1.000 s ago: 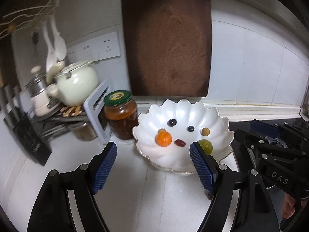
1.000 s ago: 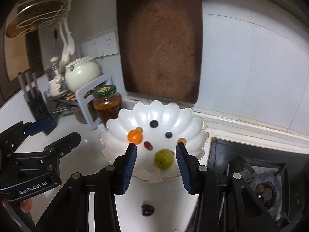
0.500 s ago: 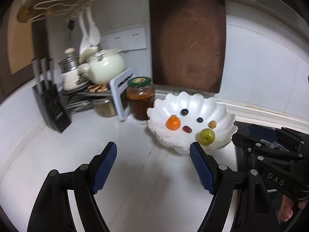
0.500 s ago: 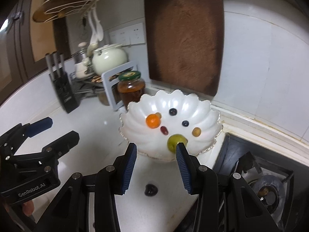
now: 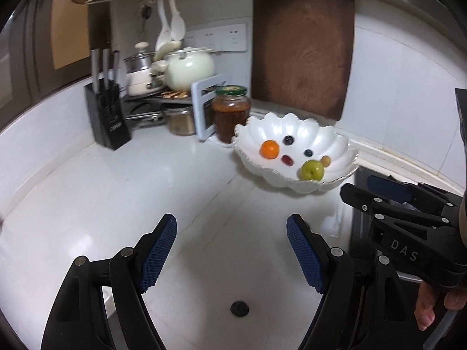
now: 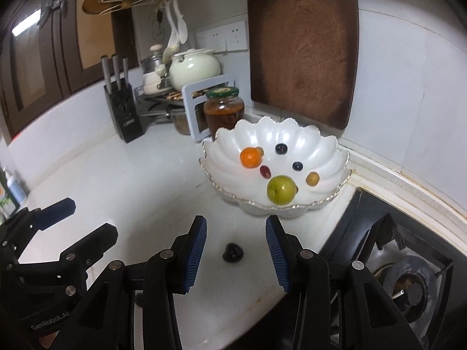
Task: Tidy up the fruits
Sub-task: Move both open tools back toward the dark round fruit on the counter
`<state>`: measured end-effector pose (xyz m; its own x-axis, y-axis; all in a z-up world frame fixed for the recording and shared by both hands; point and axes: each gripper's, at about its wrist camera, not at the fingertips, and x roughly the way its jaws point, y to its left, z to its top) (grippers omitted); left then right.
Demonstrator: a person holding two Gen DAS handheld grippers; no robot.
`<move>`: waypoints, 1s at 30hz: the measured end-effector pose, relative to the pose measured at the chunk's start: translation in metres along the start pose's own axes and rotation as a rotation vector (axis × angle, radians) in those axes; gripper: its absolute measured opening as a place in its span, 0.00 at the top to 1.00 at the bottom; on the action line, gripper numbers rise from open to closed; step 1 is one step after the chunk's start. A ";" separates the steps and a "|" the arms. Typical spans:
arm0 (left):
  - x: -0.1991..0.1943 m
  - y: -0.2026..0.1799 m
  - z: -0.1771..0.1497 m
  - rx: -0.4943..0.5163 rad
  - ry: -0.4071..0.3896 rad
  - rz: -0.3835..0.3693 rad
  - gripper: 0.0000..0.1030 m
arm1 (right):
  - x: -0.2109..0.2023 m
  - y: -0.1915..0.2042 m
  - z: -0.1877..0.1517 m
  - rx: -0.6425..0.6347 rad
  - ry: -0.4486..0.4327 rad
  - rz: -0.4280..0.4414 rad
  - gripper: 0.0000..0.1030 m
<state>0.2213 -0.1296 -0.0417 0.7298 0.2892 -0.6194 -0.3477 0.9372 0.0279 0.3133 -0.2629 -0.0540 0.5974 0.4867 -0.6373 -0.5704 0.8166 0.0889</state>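
A white scalloped bowl (image 5: 335, 143) (image 6: 309, 143) stands on the white counter and holds an orange fruit (image 5: 269, 149) (image 6: 250, 157), a green fruit (image 5: 311, 170) (image 6: 281, 189), a red grape (image 6: 265, 171), two dark berries and a small brown fruit. A dark fruit (image 5: 239, 308) (image 6: 232, 252) lies loose on the counter in front of the bowl. My left gripper (image 5: 232, 250) is open and empty, above the counter with the dark fruit below its fingers. My right gripper (image 6: 236, 246) is open and empty, its fingers on either side of the dark fruit.
A jar with a green lid (image 5: 231, 113), a white frame, a knife block (image 5: 106, 113) and pots on a rack stand at the back left. A wooden cutting board (image 5: 302, 46) leans on the wall. A gas hob (image 6: 408, 280) lies to the right.
Both grippers have pulled back and away from the bowl, which now looks farther off. The loose dark fruit has come into the left wrist view and sits between the right fingers.
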 end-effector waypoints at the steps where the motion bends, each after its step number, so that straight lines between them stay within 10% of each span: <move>1: -0.002 -0.001 -0.004 -0.004 -0.003 0.013 0.25 | -0.001 0.001 -0.002 -0.005 0.003 0.002 0.58; 30: 0.025 -0.021 -0.085 -0.041 0.173 0.090 0.32 | 0.048 0.009 -0.043 -0.080 0.141 0.039 0.58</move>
<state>0.1968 -0.1582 -0.1241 0.5840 0.3300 -0.7416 -0.4332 0.8994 0.0591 0.3125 -0.2458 -0.1169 0.4920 0.4650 -0.7360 -0.6382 0.7676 0.0583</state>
